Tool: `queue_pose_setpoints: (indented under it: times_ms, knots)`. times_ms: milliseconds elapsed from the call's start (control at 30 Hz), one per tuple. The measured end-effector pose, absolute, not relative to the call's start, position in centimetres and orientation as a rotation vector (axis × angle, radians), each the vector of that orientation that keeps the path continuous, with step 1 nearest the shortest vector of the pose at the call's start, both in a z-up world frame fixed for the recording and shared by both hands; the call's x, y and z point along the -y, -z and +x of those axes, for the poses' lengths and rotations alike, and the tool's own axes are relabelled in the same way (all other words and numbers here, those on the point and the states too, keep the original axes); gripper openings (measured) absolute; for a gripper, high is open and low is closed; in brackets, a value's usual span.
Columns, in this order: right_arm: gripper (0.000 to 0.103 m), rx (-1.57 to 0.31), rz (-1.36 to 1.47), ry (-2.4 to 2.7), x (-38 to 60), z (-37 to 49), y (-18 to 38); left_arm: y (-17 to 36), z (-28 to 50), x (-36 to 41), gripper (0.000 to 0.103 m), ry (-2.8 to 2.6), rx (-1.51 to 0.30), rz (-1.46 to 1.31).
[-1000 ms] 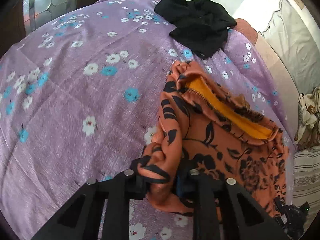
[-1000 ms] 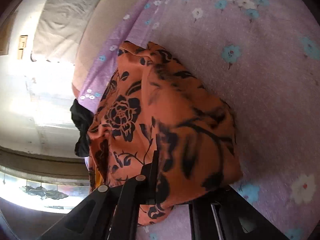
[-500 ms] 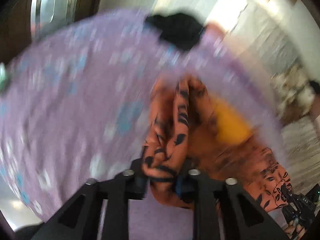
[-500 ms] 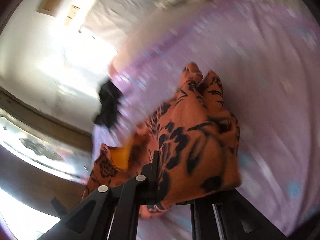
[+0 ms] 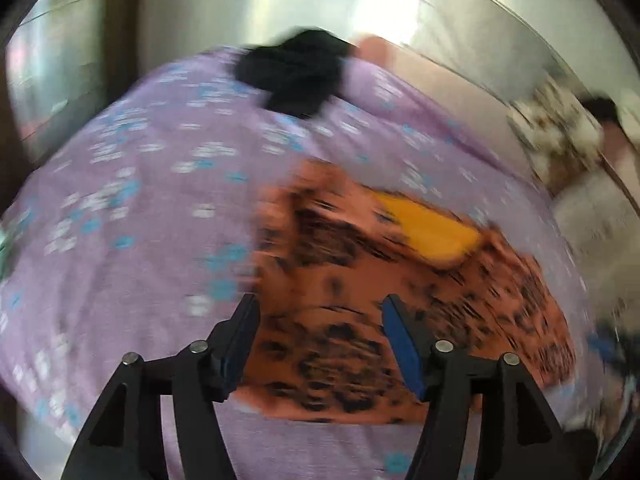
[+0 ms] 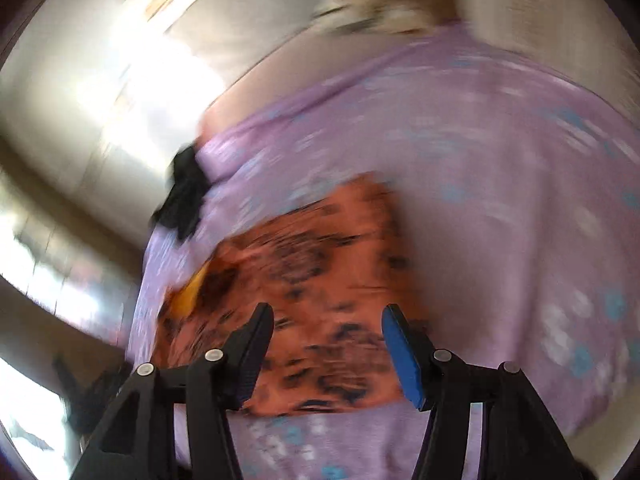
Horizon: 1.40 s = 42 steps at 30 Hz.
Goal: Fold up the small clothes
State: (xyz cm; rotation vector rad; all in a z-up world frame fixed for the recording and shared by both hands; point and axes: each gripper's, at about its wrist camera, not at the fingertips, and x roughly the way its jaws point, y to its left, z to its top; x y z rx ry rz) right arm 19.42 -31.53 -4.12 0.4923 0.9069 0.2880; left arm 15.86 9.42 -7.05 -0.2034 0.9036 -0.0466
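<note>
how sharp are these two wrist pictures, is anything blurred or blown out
Left wrist view: the orange black-floral garment and the purple flowered bedsheet are smeared by motion, while the open left gripper stays sharp; the wall at top is glary. Right wrist view: same smear, right gripper crisp, the window at left blown out white.

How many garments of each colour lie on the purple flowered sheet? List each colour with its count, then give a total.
Orange with black pattern: 1, the orange garment, lying spread on the sheet
Black: 1, the black garment, bunched near the sheet's far edge
Total: 2
</note>
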Motion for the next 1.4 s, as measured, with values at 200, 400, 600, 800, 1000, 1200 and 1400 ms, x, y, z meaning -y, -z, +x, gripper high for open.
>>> queue_pose_setpoints:
  times_ms: [200, 400, 600, 800, 1000, 1200, 1400]
  knots:
    - [0.062, -1.110, 0.267, -0.459, 24.0, 26.1, 6.9, 10.8, 23.1, -3.1, 0.066, 0.130, -1.085, 0.043]
    - [0.062, -1.180, 0.223, -0.488, 22.8, 33.2, 9.3, 11.3, 34.2, -3.9, 0.066, -0.030, -1.080, 0.049]
    - [0.062, -1.062, 0.644, -0.219, 30.3, 38.1, 11.2, 10.6, 36.1, -9.3, 0.066, -0.152, -1.029, -0.214]
    - [0.065, -1.037, 0.592, -0.436, 28.8, 34.5, 9.2, 8.2, 29.5, -8.8, 0.066, -0.023, -0.963, -0.133]
    - [0.064, -1.092, 0.670, -0.292, 30.7, 34.2, 11.9, 10.1, 23.6, -6.3, 0.076, -0.054, -1.046, -0.047]
    - [0.073, -1.010, 0.442, -0.377, 25.5, 27.4, 6.5, 10.2, 19.6, -5.3, 0.076, -0.052, -1.045, -0.059]
    - [0.075, -1.113, 0.404, -0.331, 25.6, 23.9, 10.6, 9.9, 17.8, -5.3, 0.076, -0.048, -1.048, -0.087]
